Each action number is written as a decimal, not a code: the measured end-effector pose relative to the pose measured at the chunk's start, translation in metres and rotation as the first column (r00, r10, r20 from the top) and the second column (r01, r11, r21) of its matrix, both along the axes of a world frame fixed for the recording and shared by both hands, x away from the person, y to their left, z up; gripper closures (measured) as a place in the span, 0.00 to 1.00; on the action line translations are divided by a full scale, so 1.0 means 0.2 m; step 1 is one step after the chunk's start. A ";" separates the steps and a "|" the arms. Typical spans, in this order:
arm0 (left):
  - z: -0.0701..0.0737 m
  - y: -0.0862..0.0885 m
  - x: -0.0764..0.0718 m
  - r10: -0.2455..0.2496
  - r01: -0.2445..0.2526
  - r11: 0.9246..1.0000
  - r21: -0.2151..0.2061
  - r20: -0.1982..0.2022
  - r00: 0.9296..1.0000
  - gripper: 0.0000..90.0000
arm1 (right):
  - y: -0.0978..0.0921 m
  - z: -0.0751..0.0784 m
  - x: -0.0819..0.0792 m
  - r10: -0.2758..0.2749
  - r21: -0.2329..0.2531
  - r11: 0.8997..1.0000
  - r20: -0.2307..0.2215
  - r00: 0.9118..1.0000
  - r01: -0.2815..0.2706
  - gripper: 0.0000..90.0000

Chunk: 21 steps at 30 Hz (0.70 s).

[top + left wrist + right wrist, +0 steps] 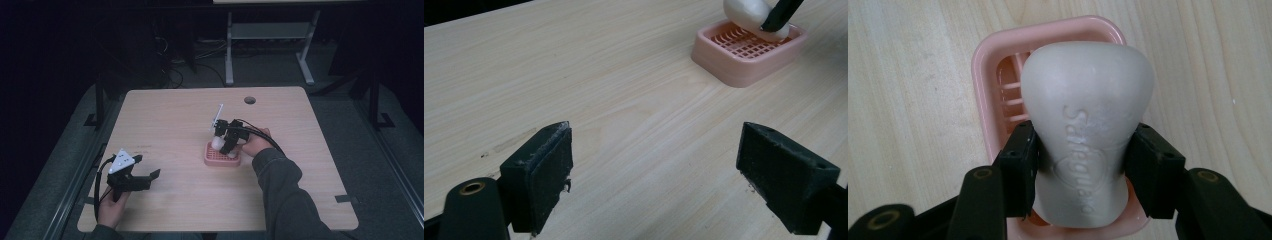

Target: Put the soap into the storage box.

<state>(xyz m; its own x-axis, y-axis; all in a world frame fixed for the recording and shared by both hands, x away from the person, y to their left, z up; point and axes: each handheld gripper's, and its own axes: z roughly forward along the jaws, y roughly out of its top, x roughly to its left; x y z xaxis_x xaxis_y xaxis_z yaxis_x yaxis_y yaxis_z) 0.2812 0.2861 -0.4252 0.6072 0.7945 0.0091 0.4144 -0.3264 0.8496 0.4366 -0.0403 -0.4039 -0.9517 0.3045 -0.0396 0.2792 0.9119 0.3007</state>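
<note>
A white bar of soap with raised lettering is clamped between the jaws of my right gripper, just above a pink slatted soap dish. In the high view the right gripper holds the soap over the dish at the table's middle. From the left gripper view the soap hangs over the dish at the top right. My left gripper rests open near the front left edge; its jaws stand wide apart with bare wood between them.
The light wooden table has a round cable hole near its far edge. A second table's metal legs stand beyond on the dark floor. The person's right sleeve crosses the front right of the table.
</note>
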 end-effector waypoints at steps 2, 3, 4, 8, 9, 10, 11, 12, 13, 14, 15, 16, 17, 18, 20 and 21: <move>0.00 0.00 0.00 0.000 0.000 1.000 0.000 0.000 1.000 0.16 | 0.01 -0.01 0.00 0.008 -0.002 1.000 0.003 1.000 -0.008 0.54; 0.00 0.00 0.00 -0.001 0.001 1.000 0.000 0.000 1.000 0.16 | 0.01 -0.01 0.00 0.008 -0.001 1.000 0.004 1.000 -0.008 0.54; 0.00 0.00 0.00 0.000 0.000 1.000 0.000 0.000 1.000 0.16 | 0.01 -0.01 0.00 0.011 -0.003 1.000 0.006 1.000 -0.011 0.54; 0.00 0.00 0.00 0.001 -0.001 1.000 -0.002 -0.001 1.000 0.16 | 0.03 -0.02 0.00 0.016 -0.010 1.000 0.009 1.000 -0.015 0.54; 0.00 0.00 0.00 0.000 0.000 1.000 0.000 -0.002 1.000 0.16 | 0.03 -0.02 0.00 0.018 -0.011 1.000 0.009 1.000 -0.018 0.54; 0.00 0.00 0.00 0.000 0.000 1.000 -0.001 -0.002 1.000 0.16 | 0.03 -0.03 0.00 0.021 -0.012 1.000 0.009 1.000 -0.021 0.54; 0.00 0.00 0.00 -0.002 0.002 1.000 0.000 -0.002 1.000 0.16 | 0.03 -0.03 0.00 0.020 -0.013 1.000 0.011 1.000 -0.020 0.54; 0.00 0.00 0.00 -0.001 0.001 1.000 0.000 -0.001 1.000 0.16 | 0.04 -0.03 0.00 0.020 -0.014 1.000 0.009 1.000 -0.020 0.54; 0.00 0.00 0.00 -0.001 0.001 1.000 0.003 -0.001 1.000 0.16 | 0.04 -0.03 0.00 0.024 -0.016 1.000 0.008 1.000 -0.024 0.54; 0.00 0.00 0.00 0.000 0.000 1.000 0.003 -0.001 1.000 0.16 | 0.04 -0.03 0.00 0.026 -0.019 0.999 0.008 1.000 -0.026 0.54; 0.00 0.01 0.00 0.003 -0.003 1.000 0.000 -0.003 1.000 0.16 | 0.05 -0.04 0.00 0.024 -0.021 0.999 0.006 1.000 -0.024 0.54; 0.00 0.00 0.00 0.006 -0.006 1.000 -0.006 -0.001 1.000 0.16 | 0.05 -0.04 0.00 0.025 -0.023 0.999 0.007 1.000 -0.025 0.54; 0.00 0.01 0.00 0.005 -0.005 1.000 -0.003 -0.001 1.000 0.16 | 0.05 -0.04 0.00 0.025 -0.022 0.999 0.006 1.000 -0.025 0.54; 0.00 0.00 0.00 0.005 -0.005 1.000 -0.005 -0.001 1.000 0.16 | 0.05 -0.04 0.00 0.028 -0.023 0.999 0.008 1.000 -0.028 0.54; 0.00 0.00 0.00 0.003 -0.003 1.000 0.001 -0.003 1.000 0.16 | 0.05 -0.04 0.00 0.029 -0.026 0.999 0.006 1.000 -0.029 0.54; 0.00 0.00 0.00 0.001 -0.001 1.000 0.003 -0.004 1.000 0.16 | 0.05 -0.04 0.00 0.031 -0.028 0.999 0.007 0.999 -0.031 0.54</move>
<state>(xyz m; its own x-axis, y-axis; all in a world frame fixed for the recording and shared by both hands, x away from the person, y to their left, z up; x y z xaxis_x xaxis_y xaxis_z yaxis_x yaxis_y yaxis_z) 0.2820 0.2868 -0.4254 0.6060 0.7954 0.0090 0.4182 -0.3283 0.8470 0.4363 -0.0295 -0.4126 -0.9602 0.2738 -0.0551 0.2487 0.9281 0.2772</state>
